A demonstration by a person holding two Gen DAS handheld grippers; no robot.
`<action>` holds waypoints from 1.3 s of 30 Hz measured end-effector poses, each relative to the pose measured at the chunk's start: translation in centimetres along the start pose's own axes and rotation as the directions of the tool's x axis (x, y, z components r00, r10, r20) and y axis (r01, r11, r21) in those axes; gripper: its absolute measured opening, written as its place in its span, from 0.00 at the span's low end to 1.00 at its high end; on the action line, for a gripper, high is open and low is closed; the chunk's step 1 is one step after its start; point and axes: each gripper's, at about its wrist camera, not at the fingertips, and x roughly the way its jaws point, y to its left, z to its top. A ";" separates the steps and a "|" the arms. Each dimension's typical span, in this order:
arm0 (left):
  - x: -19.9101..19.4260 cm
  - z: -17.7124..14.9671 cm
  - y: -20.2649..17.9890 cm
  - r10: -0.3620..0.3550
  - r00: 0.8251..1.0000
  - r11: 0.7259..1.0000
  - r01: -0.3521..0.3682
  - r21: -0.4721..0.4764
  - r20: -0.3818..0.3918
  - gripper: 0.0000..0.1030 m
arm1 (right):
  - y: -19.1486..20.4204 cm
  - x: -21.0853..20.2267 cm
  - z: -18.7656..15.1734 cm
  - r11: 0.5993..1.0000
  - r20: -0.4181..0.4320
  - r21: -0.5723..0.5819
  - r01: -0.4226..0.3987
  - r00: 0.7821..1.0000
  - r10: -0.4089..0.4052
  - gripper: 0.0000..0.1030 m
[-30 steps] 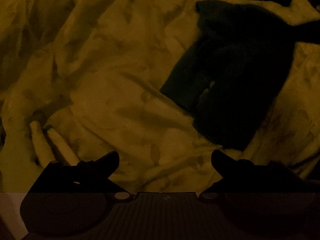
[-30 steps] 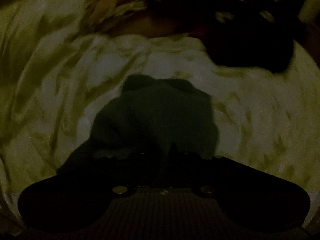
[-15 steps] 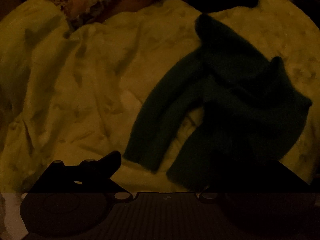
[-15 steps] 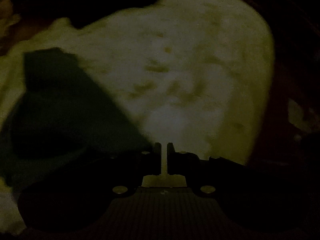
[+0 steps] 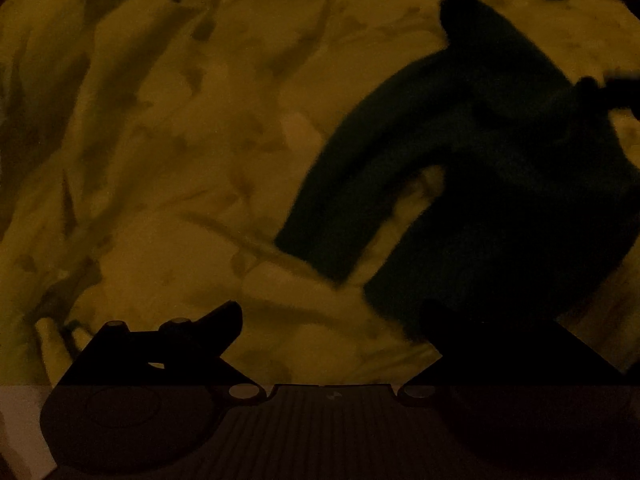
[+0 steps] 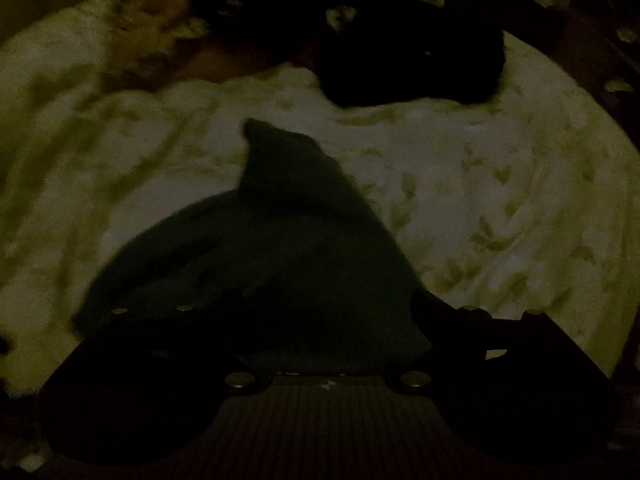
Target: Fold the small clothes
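Note:
A small dark green knit garment (image 5: pixel 472 168) lies on a pale leaf-print bedsheet (image 5: pixel 168 200), right of centre in the left wrist view, one sleeve curving down to the left. My left gripper (image 5: pixel 332 316) is open and empty, just above the sheet near the garment's lower hem. In the right wrist view the garment (image 6: pixel 280 248) fills the lower middle. My right gripper (image 6: pixel 320 320) is open, its jaws spread over the garment's near edge. The right gripper's tip also shows at the right edge of the left wrist view (image 5: pixel 612 88).
A pile of dark clothes (image 6: pixel 412 52) lies at the far edge of the sheet (image 6: pixel 500 184). A yellowish frilly cloth (image 6: pixel 156 16) sits at the back left. The scene is very dim and blurred.
My right gripper was shut and pointed at bare sheet; now it is open over the garment. The left view has shifted a little closer to the garment.

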 end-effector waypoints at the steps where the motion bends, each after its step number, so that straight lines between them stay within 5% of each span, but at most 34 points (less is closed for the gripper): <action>1: 0.0 -0.1 0.4 0.008 1.000 1.000 -0.008 -0.004 0.000 1.00 | -0.2 0.8 0.8 0.999 -0.007 0.045 -0.021 1.000 0.021 0.90; 4: 0.0 0.3 1.2 0.017 1.000 1.000 -0.017 -0.021 -0.006 1.00 | -0.4 3.3 2.5 0.990 -0.079 0.089 -0.113 0.990 0.120 0.98; 7: -0.1 1.7 1.4 0.014 1.000 0.999 -0.014 -0.030 0.000 1.00 | 0.7 6.2 1.6 0.998 -0.202 -0.063 0.006 0.979 -0.018 0.93; 9: -0.3 2.3 1.1 0.011 1.000 1.000 -0.010 -0.023 0.016 1.00 | -0.2 5.8 -0.1 0.994 -0.229 -0.075 -0.074 0.972 0.056 0.69; 11: -0.4 3.1 0.8 0.004 1.000 1.000 -0.004 -0.011 0.030 1.00 | -2.4 3.7 -1.8 0.990 -0.173 -0.021 -0.138 0.976 0.132 0.26; 12: -0.3 3.4 0.5 0.000 0.999 1.000 0.000 -0.004 0.032 1.00 | -3.4 2.8 -2.5 0.991 -0.165 0.000 -0.135 0.977 0.133 0.22; 19: 0.6 7.4 -2.4 -0.005 0.999 0.997 0.002 0.075 0.052 1.00 | -15.3 -3.8 -6.3 0.951 -0.033 0.309 0.033 0.999 -0.024 0.19; 24: 0.6 12.8 -6.2 0.001 0.989 0.984 -0.028 0.173 0.151 1.00 | -20.8 -3.0 -7.9 0.873 -0.078 0.476 0.107 0.994 -0.080 0.19; 29: 2.1 18.3 -12.7 0.041 0.970 0.909 -0.136 0.393 0.241 1.00 | -22.8 -1.2 -9.6 0.815 -0.085 0.571 0.101 0.994 -0.063 0.20; 34: 2.0 24.4 -16.5 -0.186 0.965 0.954 0.132 0.268 0.187 1.00 | -21.8 -0.7 -10.7 0.859 -0.086 0.502 0.104 0.994 -0.071 0.20; 36: 2.9 26.3 -18.7 -0.262 0.956 0.949 0.231 0.213 0.131 1.00 | -21.4 -0.7 -11.2 0.881 -0.082 0.460 0.108 0.994 -0.079 0.20; 39: 5.2 27.4 -22.1 -0.293 0.956 0.940 0.286 0.184 0.016 1.00 | -21.1 -0.7 -11.5 0.891 -0.075 0.443 0.103 0.994 -0.077 0.20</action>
